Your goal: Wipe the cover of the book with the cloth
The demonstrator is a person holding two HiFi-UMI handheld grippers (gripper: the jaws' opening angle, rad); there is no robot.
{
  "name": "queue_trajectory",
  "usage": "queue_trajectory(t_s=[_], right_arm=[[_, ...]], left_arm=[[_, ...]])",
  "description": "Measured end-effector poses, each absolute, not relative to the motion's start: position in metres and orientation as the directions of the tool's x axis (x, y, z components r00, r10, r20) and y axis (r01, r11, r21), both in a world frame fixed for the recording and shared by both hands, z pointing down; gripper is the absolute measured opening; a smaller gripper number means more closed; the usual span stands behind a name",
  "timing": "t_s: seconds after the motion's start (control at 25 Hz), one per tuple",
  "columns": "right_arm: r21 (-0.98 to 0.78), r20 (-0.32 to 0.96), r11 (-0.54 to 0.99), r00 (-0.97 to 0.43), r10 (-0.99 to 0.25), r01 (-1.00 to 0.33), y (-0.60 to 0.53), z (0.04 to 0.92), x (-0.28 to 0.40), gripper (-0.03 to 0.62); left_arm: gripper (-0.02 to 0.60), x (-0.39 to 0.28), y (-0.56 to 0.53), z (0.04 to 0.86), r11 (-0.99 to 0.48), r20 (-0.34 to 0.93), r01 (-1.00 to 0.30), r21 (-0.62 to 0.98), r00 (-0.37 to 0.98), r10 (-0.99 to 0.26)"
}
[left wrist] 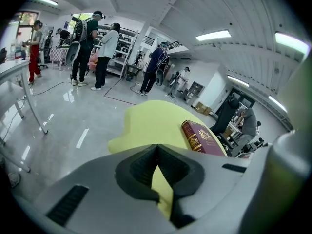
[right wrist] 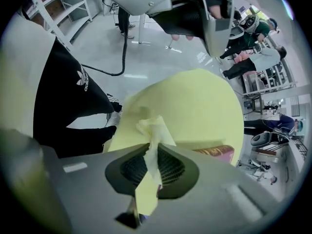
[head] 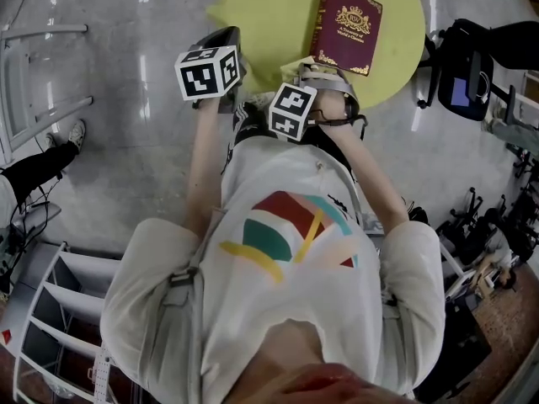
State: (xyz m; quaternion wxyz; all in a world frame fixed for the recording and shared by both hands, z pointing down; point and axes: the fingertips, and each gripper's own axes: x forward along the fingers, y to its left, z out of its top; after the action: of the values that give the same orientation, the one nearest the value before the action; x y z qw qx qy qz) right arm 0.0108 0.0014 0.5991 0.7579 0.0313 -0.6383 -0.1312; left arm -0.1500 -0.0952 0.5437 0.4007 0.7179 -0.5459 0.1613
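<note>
Yellow cloth pinched between fingers of right gripper, left gripper alongside with fingers pressed together, both at counter edge near maroon book, gold title unreadable.

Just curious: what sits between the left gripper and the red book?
Only bare yellow tabletop, seen in the left gripper view between the closed fingers of the left gripper and the book. The right gripper holds the cloth.

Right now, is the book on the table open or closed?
Closed. The book lies flat on the yellow table, with its maroon front cover and gold crest facing up and no open pages showing.
</note>
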Motion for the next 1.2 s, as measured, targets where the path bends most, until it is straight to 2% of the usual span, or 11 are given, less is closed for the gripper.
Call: queue_trajectory(t_s=[0.36, 0.6, 0.72, 0.96, 1.2], right_arm=[[0.244, 0.962, 0.961, 0.092, -0.257, 0.128, -0.011, 0.581, 0.004, 0.028], [0.360, 0.932, 0.932, 0.029, -0.361, 0.036, -0.067, 0.545, -0.006, 0.028], [0.425, 0.904, 0.903, -0.027, -0.427, -0.070, -0.106, 0.515, -0.007, 0.028], [0.443, 0.830, 0.817, -0.174, -0.529, -0.370, -0.164, 0.441, 0.007, 0.028], [0.404, 0.672, 0.684, -0.310, -0.672, -0.607, -0.175, 0.355, 0.031, 0.028]], left_arm=[[0.015, -0.143, -0.103, 0.532, -0.102, 0.658, -0.918, 0.383, 0.349, -0.667], [0.015, -0.134, -0.129, 0.495, -0.154, 0.602, -0.925, 0.347, 0.346, -0.719], [0.015, -0.126, -0.141, 0.470, -0.181, 0.556, -0.923, 0.338, 0.351, -0.753], [0.015, -0.100, -0.154, 0.430, -0.249, 0.492, -0.921, 0.300, 0.373, -0.786], [0.015, -0.085, -0.167, 0.360, -0.322, 0.370, -0.922, 0.216, 0.383, -0.847]])
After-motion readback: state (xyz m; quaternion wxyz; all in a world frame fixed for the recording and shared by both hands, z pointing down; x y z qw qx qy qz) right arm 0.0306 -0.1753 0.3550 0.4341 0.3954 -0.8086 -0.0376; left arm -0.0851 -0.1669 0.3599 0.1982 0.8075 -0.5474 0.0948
